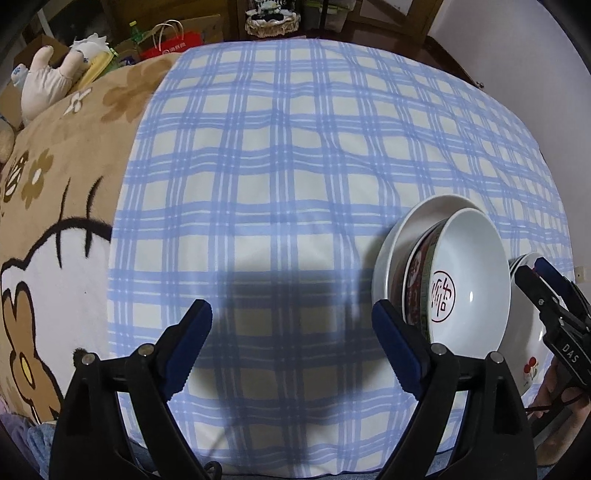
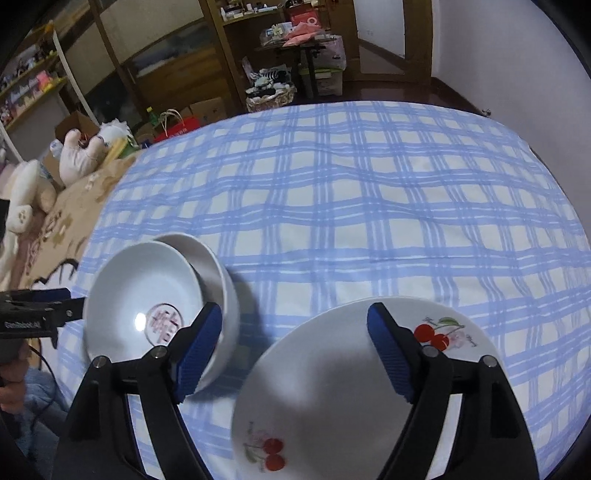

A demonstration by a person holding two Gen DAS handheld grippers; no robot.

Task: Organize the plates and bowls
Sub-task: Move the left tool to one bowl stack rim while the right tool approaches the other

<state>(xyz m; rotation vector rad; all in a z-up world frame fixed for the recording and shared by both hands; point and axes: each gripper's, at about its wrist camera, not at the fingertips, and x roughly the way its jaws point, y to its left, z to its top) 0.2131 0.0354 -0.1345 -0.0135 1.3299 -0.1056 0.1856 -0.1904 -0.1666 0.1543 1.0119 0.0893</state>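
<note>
Cloth (image 1: 295,147) in blue check covers most of the surface in both views, and its far two thirds lie bare and open out to the far edge, where a dark floor and a basket (image 1: 272,22) show beyond. On the left edge the cloth meets a tan blanket (image 1: 55,184) with a cartoon print; soft toys (image 1: 48,85) sit past that.

Plate (image 2: 332,398), white with cherry prints at its far and near rims, lies flat on the cloth near the close edge, directly below the right gripper (image 2: 295,354). That gripper's jaws stand wide apart above the plate, with nothing between the pads and no pad touching it. In the left wrist view a stacked rim seems to show under this plate, though it is too small to be sure.

Bowls (image 2: 155,302) sit just left of the plate, apart from it by a narrow strip of cloth. A white bowl with a red seal mark inside nests tilted on a red-patterned one, and both rest in a plain white bowl (image 1: 391,240) beneath. The stack's left rim is near the cloth's left edge.

Left gripper (image 1: 291,343) hangs over bare, shadowed cloth with its jaws spread wide and empty; its right finger (image 1: 399,354) is just beside the bowls, whether touching I cannot tell.
</note>
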